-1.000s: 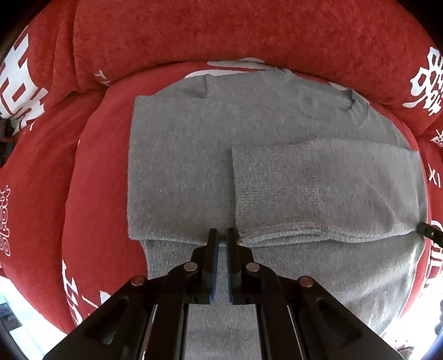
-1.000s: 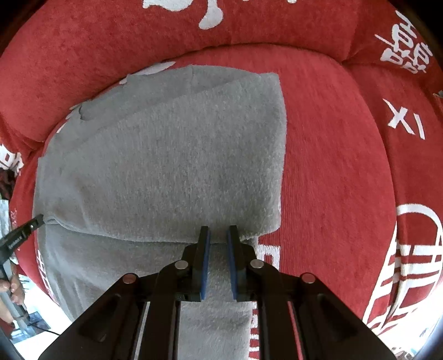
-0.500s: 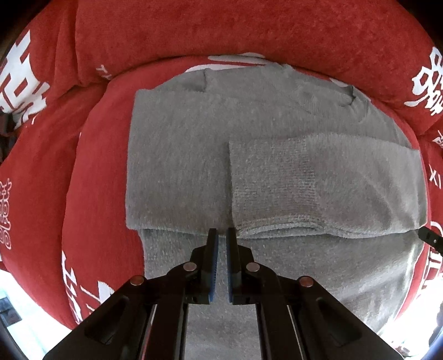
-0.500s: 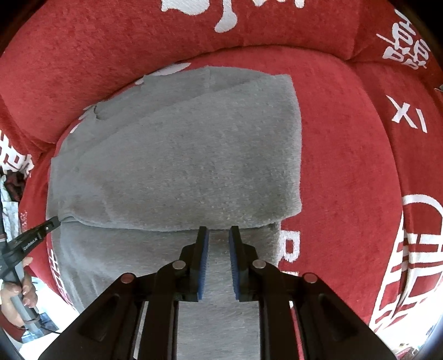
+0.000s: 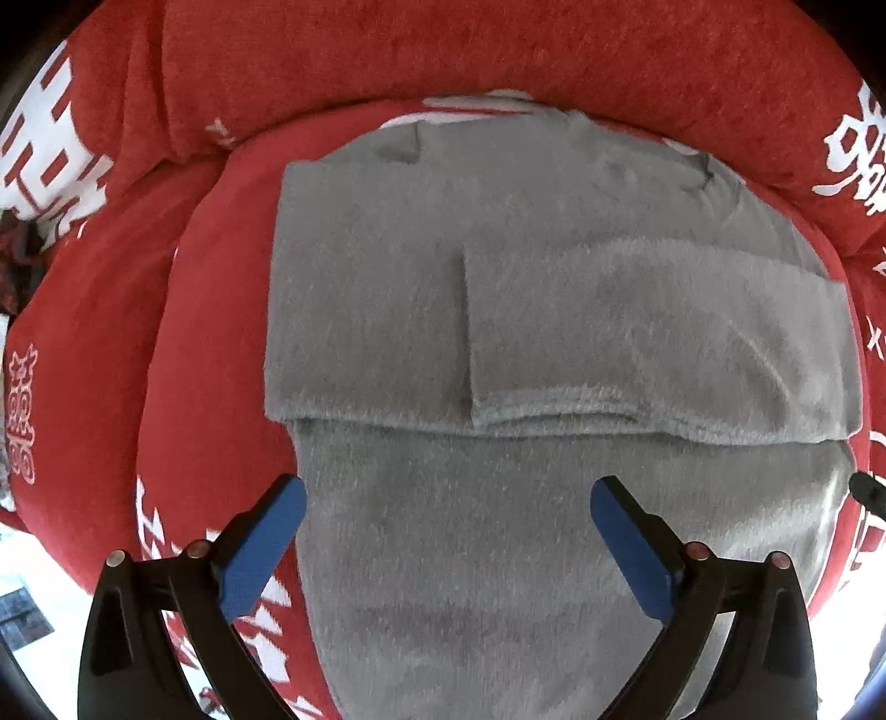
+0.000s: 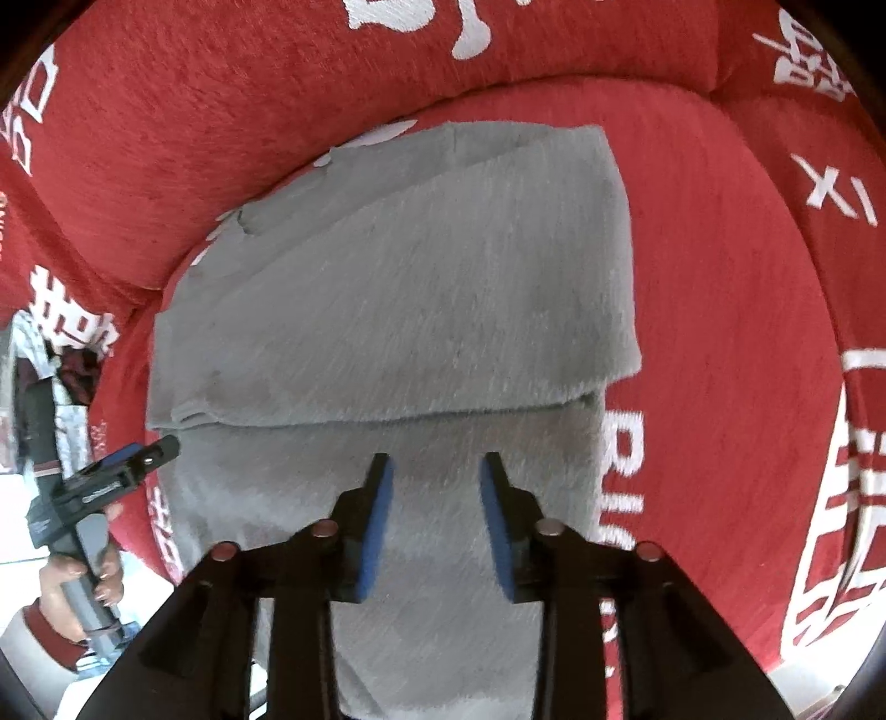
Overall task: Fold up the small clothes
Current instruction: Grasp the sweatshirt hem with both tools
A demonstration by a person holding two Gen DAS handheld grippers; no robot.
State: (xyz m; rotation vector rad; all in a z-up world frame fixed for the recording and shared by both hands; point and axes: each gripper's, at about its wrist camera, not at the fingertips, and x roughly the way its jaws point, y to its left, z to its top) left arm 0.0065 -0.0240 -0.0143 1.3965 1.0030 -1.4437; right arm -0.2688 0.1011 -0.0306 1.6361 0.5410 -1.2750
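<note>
Grey fuzzy knit sweater (image 5: 387, 310) is laid flat on a red chenille sofa cushion with white printed characters (image 5: 94, 343), its neckline at the far side against the red backrest (image 5: 443, 50). Both sleeves are folded across the chest; the right sleeve (image 5: 637, 343) is laid uppermost, with its cuff ended near the garment's middle. The lower body of the sweater is extended toward the near edge of the seat.

The left gripper (image 5: 447, 498) is held above the lower body of the sweater with its blue-padded fingers (image 5: 260, 548) spread wide apart and nothing caught between them. The right gripper (image 6: 436, 465) is held over the same lower part, nearer the right side, its blue pads parted and likewise empty. In the right wrist view the left gripper (image 6: 149, 451) is seen at the left side of the garment, gripped by a hand (image 6: 77, 581).
</note>
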